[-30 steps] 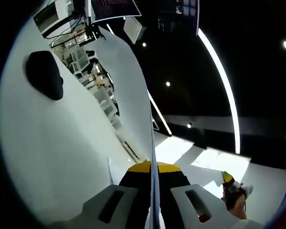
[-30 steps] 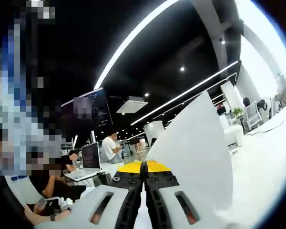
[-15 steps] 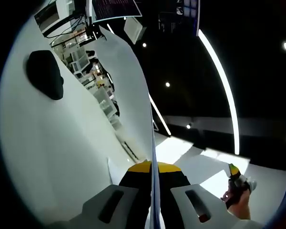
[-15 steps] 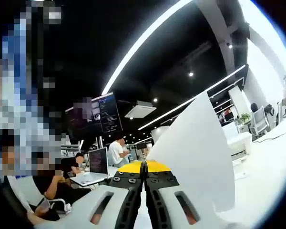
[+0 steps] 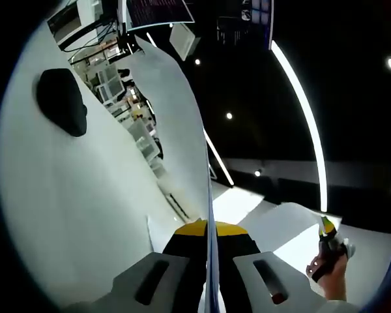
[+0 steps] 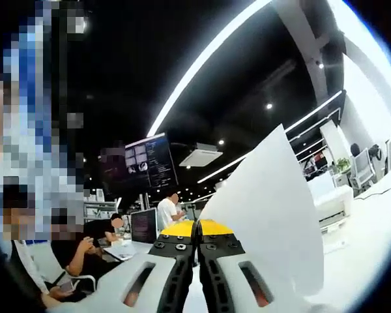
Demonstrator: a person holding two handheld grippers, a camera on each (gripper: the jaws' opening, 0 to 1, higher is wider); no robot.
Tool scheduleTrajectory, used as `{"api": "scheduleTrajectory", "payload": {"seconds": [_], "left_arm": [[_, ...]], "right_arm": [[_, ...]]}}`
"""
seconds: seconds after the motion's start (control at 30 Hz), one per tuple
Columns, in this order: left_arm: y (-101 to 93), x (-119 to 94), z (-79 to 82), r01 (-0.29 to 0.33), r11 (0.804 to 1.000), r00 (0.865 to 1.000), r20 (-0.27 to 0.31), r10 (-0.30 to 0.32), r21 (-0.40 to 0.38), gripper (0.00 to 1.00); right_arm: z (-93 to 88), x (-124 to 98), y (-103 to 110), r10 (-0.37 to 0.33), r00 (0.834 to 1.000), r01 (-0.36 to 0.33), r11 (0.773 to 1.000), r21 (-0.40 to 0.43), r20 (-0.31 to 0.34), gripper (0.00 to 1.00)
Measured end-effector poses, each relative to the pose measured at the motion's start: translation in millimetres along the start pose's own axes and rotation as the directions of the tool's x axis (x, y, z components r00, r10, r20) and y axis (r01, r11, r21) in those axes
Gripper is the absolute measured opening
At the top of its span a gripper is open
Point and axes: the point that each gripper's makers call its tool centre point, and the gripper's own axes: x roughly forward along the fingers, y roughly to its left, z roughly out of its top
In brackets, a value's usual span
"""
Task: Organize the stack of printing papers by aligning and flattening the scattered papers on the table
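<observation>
White bench (image 5: 85, 195) tilts steeply across the left gripper view, one black blob-shaped thing (image 5: 62, 101) lying on it. The room is a dark-ceilinged office with long light strips (image 6: 208, 62) and small spotlights; in the right gripper view there's one hanging screen (image 6: 150, 163), one person standing (image 6: 167, 210) and two seated (image 6: 91, 238) at laptops. Left gripper (image 5: 210, 229) is clamped on one sheet of paper (image 5: 176, 124), held up edge-on. Right gripper (image 6: 197, 228) is pinched tight on a white paper (image 6: 267, 202) too, lifted off the bench
</observation>
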Motion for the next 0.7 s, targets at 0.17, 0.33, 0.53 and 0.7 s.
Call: {"api": "scheduleTrajectory", "payload": {"seconds": [0.17, 0.33, 0.53, 0.7], "left_arm": [[-0.3, 0, 0.0, 0.001, 1.000, 1.000, 0.001, -0.001, -0.001, 0.06], [-1.3, -1, -0.3, 0.003, 1.000, 1.000, 0.001, -0.003, -0.004, 0.06], [-1.8, -1, -0.6, 0.003, 1.000, 1.000, 0.001, -0.003, -0.003, 0.06], [-2.3, -1, -1.0, 0.004, 1.000, 1.000, 0.001, -0.004, -0.001, 0.06]], "right_arm": [[5.2, 2, 14, 0.025, 1.000, -0.025, 1.000, 0.000, 0.015, 0.00], [8.1, 4, 30, 0.065, 0.998, -0.065, 0.998, -0.002, 0.010, 0.00], [17.2, 2, 54, 0.137, 0.990, -0.137, 0.990, 0.014, 0.023, 0.00], [21.5, -4, 84, 0.274, 0.959, -0.281, 0.952, 0.120, 0.069, 0.00]]}}
